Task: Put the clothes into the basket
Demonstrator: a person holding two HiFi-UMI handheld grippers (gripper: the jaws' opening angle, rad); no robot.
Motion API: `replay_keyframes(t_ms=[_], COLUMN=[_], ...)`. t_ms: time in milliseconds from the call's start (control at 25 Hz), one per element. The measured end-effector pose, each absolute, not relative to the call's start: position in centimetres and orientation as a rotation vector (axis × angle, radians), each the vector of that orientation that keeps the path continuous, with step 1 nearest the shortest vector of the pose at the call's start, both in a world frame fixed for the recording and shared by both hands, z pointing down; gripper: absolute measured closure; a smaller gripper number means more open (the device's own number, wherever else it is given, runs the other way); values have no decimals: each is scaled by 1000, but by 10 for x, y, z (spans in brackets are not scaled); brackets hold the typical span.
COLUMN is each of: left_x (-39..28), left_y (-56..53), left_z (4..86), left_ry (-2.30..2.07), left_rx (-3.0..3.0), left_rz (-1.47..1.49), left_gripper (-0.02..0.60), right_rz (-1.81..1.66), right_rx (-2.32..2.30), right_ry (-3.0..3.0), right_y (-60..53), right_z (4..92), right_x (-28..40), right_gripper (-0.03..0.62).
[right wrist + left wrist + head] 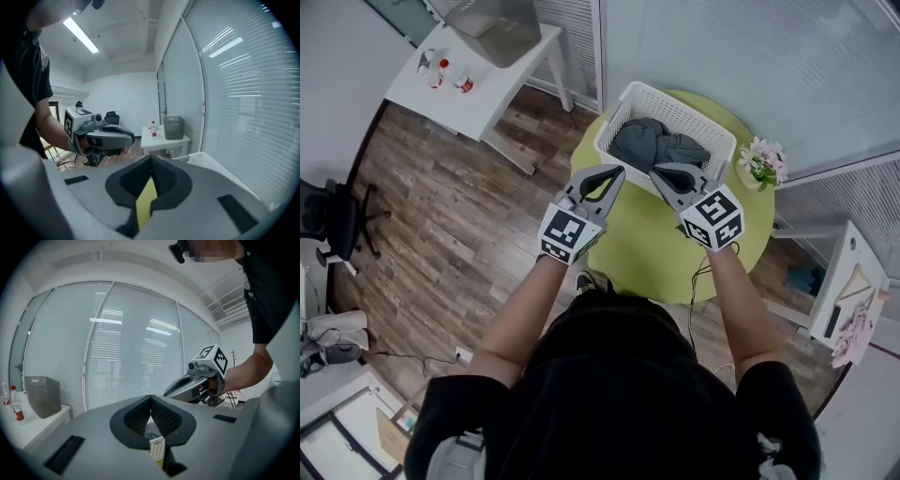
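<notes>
Clothes [659,145] lie heaped in the basket [623,108] on the table [647,244]. We hold left gripper [617,172] and right gripper [657,172] at its near rim, both closed on nothing. Risk: a low sweep could shove the basket off.

In the head view the left tongs [622,170] and right tongs [654,170] cover parts of the near rim of the basket [675,101]. The person's head hides part of the green worktop [647,246]. How many pieces the grey clothes [652,141] comprise cannot be told. The bottles [450,75] are too small to identify.
</notes>
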State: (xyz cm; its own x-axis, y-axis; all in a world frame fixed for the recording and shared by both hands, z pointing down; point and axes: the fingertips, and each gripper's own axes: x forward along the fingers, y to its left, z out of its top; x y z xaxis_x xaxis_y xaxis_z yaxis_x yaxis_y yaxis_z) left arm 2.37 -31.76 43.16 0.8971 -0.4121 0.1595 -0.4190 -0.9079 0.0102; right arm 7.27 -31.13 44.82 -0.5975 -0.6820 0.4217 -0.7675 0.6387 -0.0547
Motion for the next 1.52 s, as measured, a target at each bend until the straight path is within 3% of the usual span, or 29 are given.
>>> replay_keyframes(t_ms=[360, 1520], left_x=[3, -3], left_y=[-269, -186], left_z=[387, 382], left_ry=[-572, -348], left_rx=[3069, 3082], left_rz=[181, 129], left_gripper=[572, 572], right_rz=[266, 175], right_rx=[1327, 1628], right_ry=[-2685, -2649], right_y=[-255, -158], right_z=[387, 378], right_x=[49, 41], right_gripper=[569, 569])
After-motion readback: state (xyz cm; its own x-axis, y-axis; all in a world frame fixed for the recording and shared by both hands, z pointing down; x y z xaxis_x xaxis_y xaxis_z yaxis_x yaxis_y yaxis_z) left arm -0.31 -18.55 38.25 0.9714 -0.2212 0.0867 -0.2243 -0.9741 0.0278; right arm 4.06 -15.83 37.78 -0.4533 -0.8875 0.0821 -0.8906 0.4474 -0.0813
